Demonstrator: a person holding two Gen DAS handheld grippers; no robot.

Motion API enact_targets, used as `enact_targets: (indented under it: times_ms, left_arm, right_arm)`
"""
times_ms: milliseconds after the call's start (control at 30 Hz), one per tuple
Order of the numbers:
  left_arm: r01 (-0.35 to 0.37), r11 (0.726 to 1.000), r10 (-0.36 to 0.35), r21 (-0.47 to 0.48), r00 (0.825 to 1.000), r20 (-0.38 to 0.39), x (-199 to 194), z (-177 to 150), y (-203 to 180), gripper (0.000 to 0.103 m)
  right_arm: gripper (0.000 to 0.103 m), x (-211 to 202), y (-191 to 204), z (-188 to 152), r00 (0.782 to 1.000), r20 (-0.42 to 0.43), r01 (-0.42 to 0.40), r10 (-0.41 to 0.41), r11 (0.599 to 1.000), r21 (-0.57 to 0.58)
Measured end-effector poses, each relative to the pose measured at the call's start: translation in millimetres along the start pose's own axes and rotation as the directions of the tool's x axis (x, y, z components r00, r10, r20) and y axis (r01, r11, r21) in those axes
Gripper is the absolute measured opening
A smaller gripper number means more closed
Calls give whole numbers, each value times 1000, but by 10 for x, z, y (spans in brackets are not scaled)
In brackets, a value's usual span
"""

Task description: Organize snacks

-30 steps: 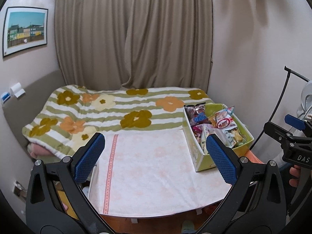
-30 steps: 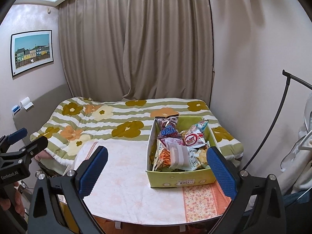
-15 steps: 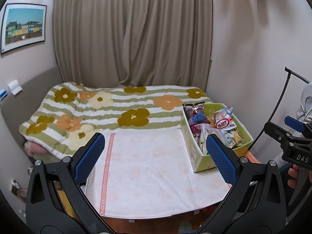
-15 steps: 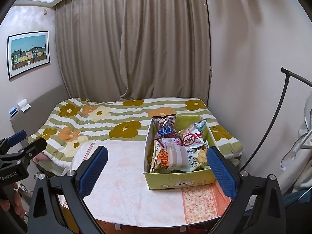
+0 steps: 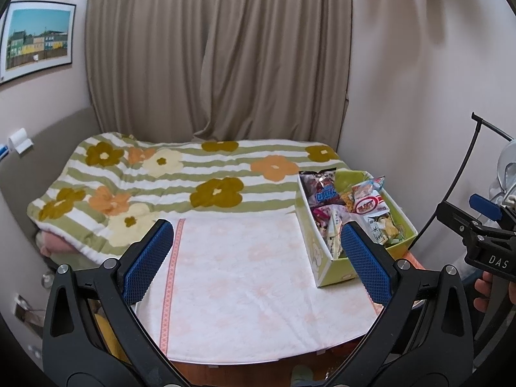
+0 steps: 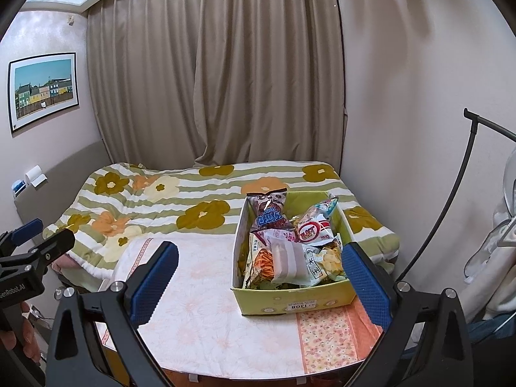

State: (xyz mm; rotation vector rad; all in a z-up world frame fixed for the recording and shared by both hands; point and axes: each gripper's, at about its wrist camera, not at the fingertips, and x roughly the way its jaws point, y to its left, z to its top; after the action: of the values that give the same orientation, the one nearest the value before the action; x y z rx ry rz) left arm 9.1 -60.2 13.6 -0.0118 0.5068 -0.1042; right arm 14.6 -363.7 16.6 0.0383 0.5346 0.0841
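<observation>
A green cardboard box stands on the right part of a table covered with a pale floral cloth. It is packed with several snack packets, among them a dark purple bag, a red-and-white bag and a white packet. My left gripper is open above the cloth, left of the box. My right gripper is open in front of the box, empty. Each gripper shows at the edge of the other's view.
A bed with a green-striped flower quilt lies just behind the table. Beige curtains hang at the back. A black stand pole curves up on the right. A framed picture hangs on the left wall.
Both grippers have drifted slightly; the box sits a little lower and closer in the right wrist view. Both stay open and nothing on the table has moved.
</observation>
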Motion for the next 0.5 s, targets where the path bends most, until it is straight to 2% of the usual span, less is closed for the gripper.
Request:
enact_targets:
  times_ms: [300,500]
  left_arm:
    - [-23,1000,23,10,1000,-1,59,5,-17,103]
    - [-70,997,68,44,996,56,14,26,-101,103]
  right_arm:
    - [101,2,17,2,1000,1,2,-2,1000,0]
    - [101,-5,20,4,1000,0,3,-3,1000,1]
